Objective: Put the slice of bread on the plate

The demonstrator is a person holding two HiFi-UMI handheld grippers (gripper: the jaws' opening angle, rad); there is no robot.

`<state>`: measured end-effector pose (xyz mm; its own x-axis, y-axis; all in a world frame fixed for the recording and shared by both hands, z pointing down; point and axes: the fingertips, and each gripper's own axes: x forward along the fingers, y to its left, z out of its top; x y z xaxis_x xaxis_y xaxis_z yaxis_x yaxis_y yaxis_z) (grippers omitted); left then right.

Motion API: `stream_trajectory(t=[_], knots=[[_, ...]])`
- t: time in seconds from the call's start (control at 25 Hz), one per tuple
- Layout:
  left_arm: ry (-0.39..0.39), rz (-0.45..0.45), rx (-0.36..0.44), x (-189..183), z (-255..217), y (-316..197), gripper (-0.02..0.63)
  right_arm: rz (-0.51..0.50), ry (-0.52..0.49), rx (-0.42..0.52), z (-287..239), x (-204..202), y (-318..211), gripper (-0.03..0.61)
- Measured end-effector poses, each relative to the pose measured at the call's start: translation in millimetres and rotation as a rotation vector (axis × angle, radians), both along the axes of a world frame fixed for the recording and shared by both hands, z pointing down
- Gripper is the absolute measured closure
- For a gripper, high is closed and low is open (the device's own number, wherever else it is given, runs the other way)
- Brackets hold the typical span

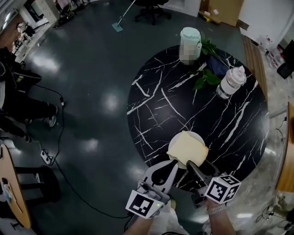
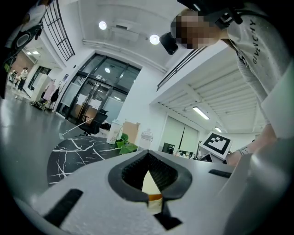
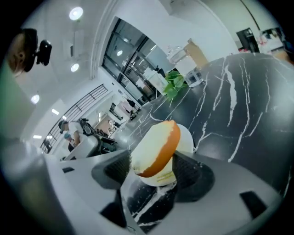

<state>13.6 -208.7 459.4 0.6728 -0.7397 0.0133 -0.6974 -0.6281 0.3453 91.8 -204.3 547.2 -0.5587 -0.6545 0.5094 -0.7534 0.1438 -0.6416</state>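
Note:
The slice of bread, pale with an orange-brown crust, rests on the white plate near the front edge of the black marble table. My right gripper is at the plate's near rim. In the right gripper view the bread stands tilted between the open jaws of the right gripper, leaning on the plate. The pads do not press it. My left gripper is just left of the plate, fingers together. In the left gripper view its tips meet, and a sliver of bread shows through the notch.
At the table's far side stand a pale green lidded cup, a leafy green plant and a clear bottle. Dark floor lies left of the table, with cables, an office chair and a mop.

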Motion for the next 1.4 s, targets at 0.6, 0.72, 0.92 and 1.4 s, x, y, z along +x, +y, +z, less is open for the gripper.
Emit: stream_trajectory(t=[0.6, 0.72, 0.92, 1.4], knots=[[-0.009, -0.003, 0.041, -4, 3, 5, 0.606, -0.340, 0.450, 0.030, 15, -2, 14, 0.288], [-0.007, -0.009, 0.035, -6, 6, 7, 0.606, -0.381, 0.561, 0.057, 18, 1, 17, 0.288], [-0.001, -0.017, 0.015, -9, 12, 11, 0.606, -0.469, 0.658, 0.047, 25, 2, 26, 0.288], [0.052, -0.013, -0.034, -6, 8, 16, 0.606, -0.614, 0.897, 0.040, 11, 17, 23, 0.288]])
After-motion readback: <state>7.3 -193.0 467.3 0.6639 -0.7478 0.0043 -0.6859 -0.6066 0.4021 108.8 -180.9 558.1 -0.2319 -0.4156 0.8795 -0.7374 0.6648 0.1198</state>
